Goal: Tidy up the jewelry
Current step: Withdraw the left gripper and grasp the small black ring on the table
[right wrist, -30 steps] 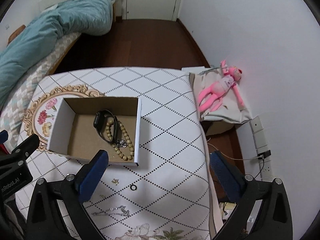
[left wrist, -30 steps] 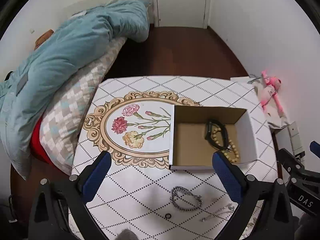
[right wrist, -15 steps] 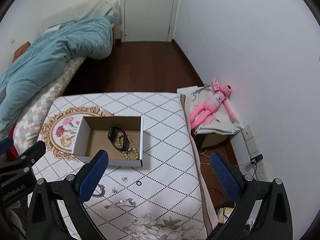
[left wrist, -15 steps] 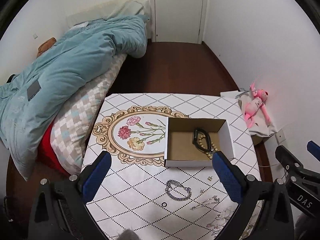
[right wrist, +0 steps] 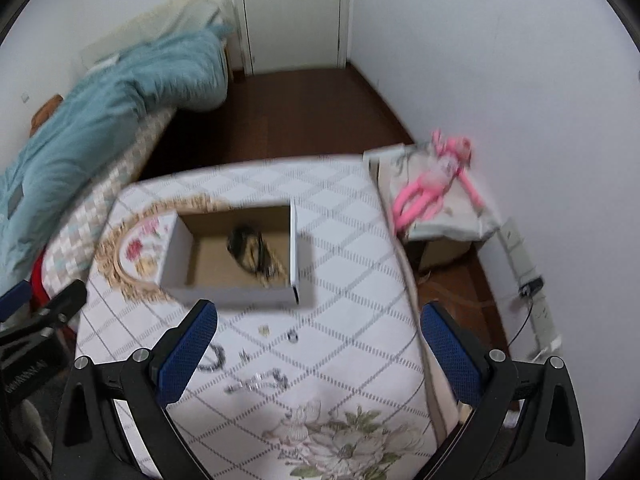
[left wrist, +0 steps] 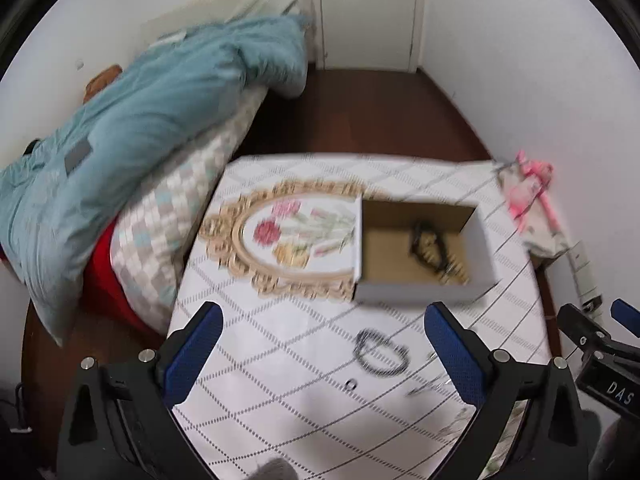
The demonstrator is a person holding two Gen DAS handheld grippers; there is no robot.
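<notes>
Across the bench: I see a white cloth with a dotted diamond grid point(left wrist: 280, 360) covering the bench, with a gold-framed oval flower print point(left wrist: 288, 240) on its left part.
Left gripper: my left gripper point(left wrist: 320, 352) hangs above the near edge of the cloth, its blue-padded fingers point(left wrist: 192, 354) spread wide with nothing between them.
Right gripper: my right gripper point(right wrist: 318, 350) is likewise spread wide and empty over the near edge of the bench.
Box: an open white cardboard box with a brown inside point(left wrist: 420, 294) point(right wrist: 232, 294) sits on the cloth just right of the flower print.
Box contents: a black band and a string of tan beads point(left wrist: 434, 248) point(right wrist: 254, 252) lie together in the box, toward its right side; blur keeps me from separating them further.
Loose chain: a dark looped chain bracelet point(left wrist: 380, 354) lies on the cloth in front of the box, between my left gripper's fingers as the left wrist view shows it.
Small ring: a small dark ring point(left wrist: 352, 384) point(right wrist: 293, 336) lies on the cloth near the bracelet.
Thin chain: a thin silvery chain point(right wrist: 258, 384) lies nearer to me, smeared by blur.
Beside the bench: a pink plush toy point(right wrist: 432, 184) rests on a pale cloth-covered stand to the right.
Left of the bench: a teal quilt point(left wrist: 140, 128) is heaped on the bed.
</notes>
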